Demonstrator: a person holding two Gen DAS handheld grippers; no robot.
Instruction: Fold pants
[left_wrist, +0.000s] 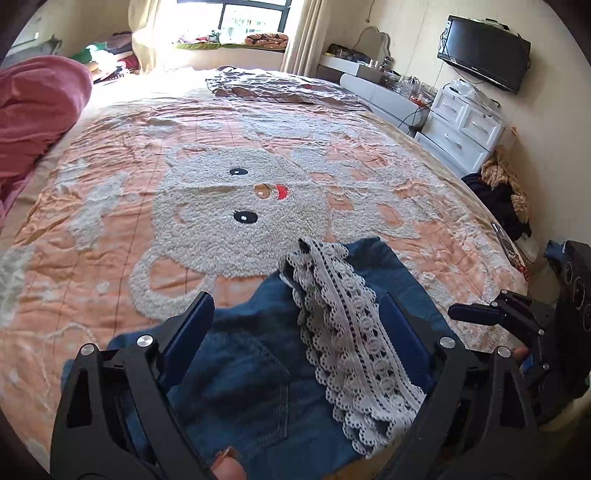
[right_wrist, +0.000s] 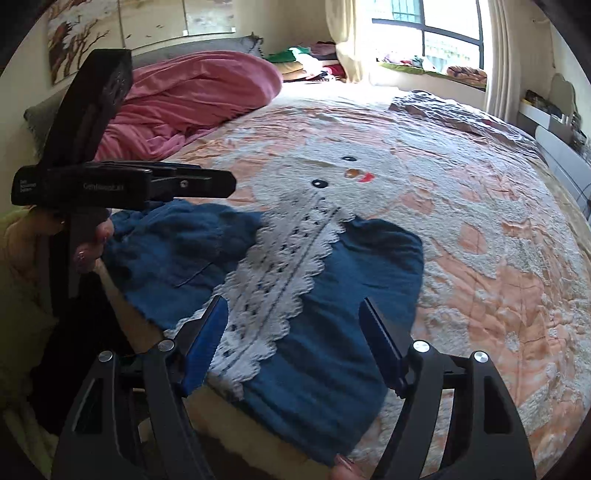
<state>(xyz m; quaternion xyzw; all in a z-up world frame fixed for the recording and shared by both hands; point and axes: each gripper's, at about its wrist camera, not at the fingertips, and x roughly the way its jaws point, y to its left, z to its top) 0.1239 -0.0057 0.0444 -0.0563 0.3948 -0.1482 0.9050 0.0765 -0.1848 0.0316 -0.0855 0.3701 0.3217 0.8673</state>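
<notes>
While the pants (right_wrist: 295, 295) are lying bunched at the near edge of the bed (right_wrist: 498, 258), both grippers are hovering over them with nothing pinched. Blue denim, with a white lace strip (right_wrist: 288, 273) running diagonally across the top; a back pocket seam is showing in the left wrist view, so my read is the seat side is facing up there.

Left gripper (left_wrist: 295, 325): fingers (left_wrist: 192, 328) are spread wide, straddling the lace and the denim under it, grasping nothing. Right gripper (right_wrist: 295, 332): fingers (right_wrist: 207, 339) are likewise released, framing the lace and the right-hand panel of denim. Contact with the cloth: cannot tell from either view.

Why this layout, as a judgement: the garment is sitting close to the bed edge so both hands are reaching it without stretching, and the wide finger opening looks like pre-grasp alignment, each side lining up on its own portion of fabric. The left part of the denim is looking rumpled, so it is probably needing flattening before any fold.

Pink blanket (right_wrist: 192, 99) is lying well apart at the head of the bed, not interfering. Quilt surface is textured, so cloth may be dragging rather than sliding when pulled
</notes>
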